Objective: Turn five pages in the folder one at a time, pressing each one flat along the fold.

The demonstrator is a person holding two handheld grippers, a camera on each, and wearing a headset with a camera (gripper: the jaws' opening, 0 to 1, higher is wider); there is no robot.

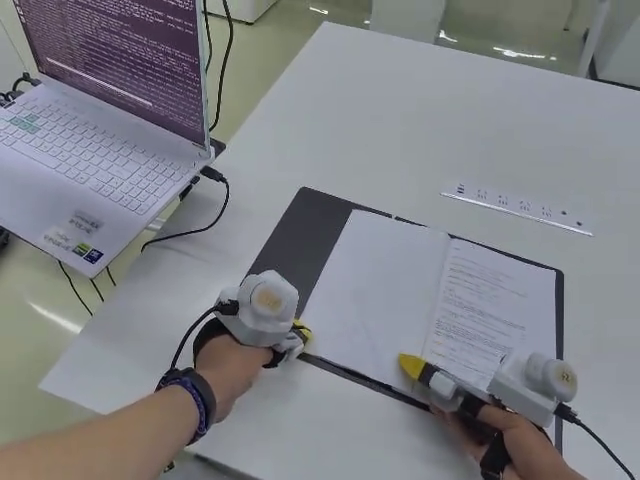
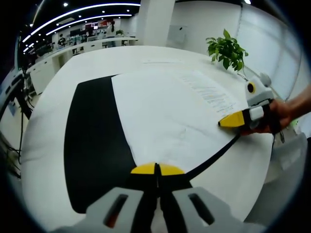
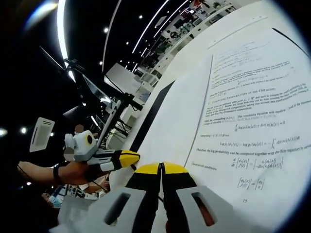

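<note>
**Location.** The folder (image 1: 305, 240) is seen lying open and flat on the white table (image 1: 400, 110), just in front of the person. A laptop (image 1: 90, 150) stands well apart at the far left.

**Progress.**
- A turned page (image 1: 380, 290) lies blank side up on the left half, over the black cover.
- A printed page (image 1: 500, 300) is exposed on the right half.
- At least 1 turn is judged to be done. The number of sheets under the blank one cannot be counted, so how many of the 5 turns remain cannot be told.
- The turned sheet looks flat, with no lifted edge noted.

**Grippers.**
- The right gripper (image 1: 412, 366) is held with its yellow tips shut together and nothing between them. It is set at the near end of the fold (image 1: 435, 300). This is judged to be the pressing stroke for the current page, either at its start or at its end.
- The left gripper (image 1: 298, 338) is likewise closed and empty. It is placed at the near left edge of the folder, beside the black cover.

**Orientation.**
- The fold runs from the near edge away from the person, leaning slightly to the right at its far end.
- The long axis of the open spread lies across the person, left to right, with the right end somewhat nearer.
- In the right gripper view the tops of the text lines are seen to point away from the person.
</note>
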